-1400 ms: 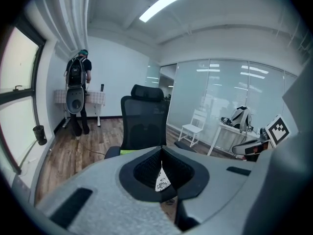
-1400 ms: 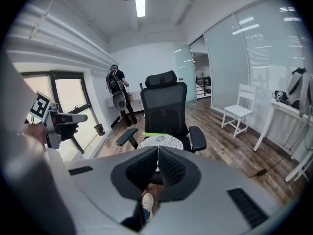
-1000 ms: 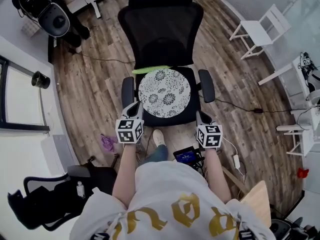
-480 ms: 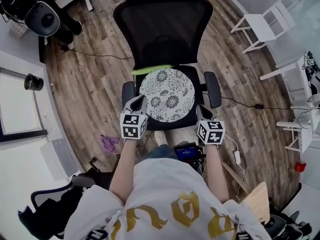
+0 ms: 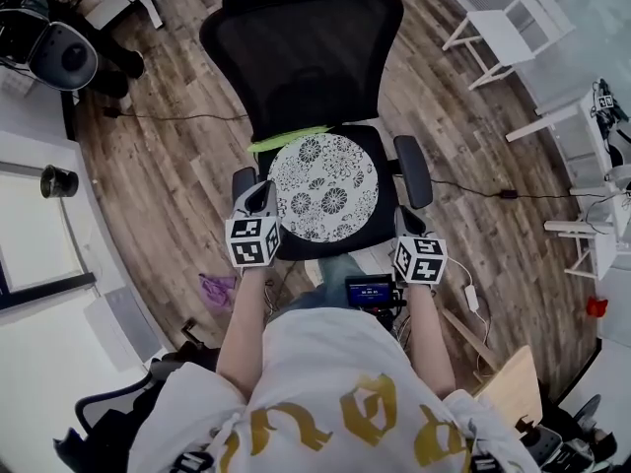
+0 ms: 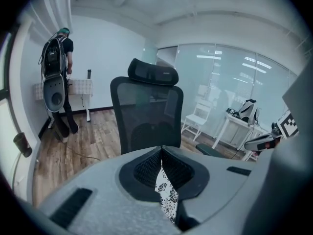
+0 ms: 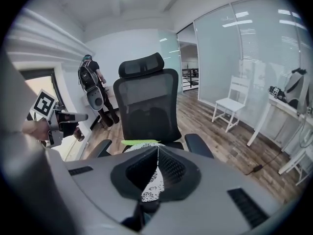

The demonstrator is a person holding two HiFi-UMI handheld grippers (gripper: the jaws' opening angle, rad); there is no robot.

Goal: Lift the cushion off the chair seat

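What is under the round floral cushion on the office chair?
The black chair seat shows around the cushion at front and sides. A green strip pokes out at its back edge. The seat's middle, and any more of the strip, is covered.

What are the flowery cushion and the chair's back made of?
The cushion looks like soft printed cloth: matte, with black-and-white flower patterns. The chair back looks like black mesh fabric in a hard frame, probably plastic; it is slightly see-through.
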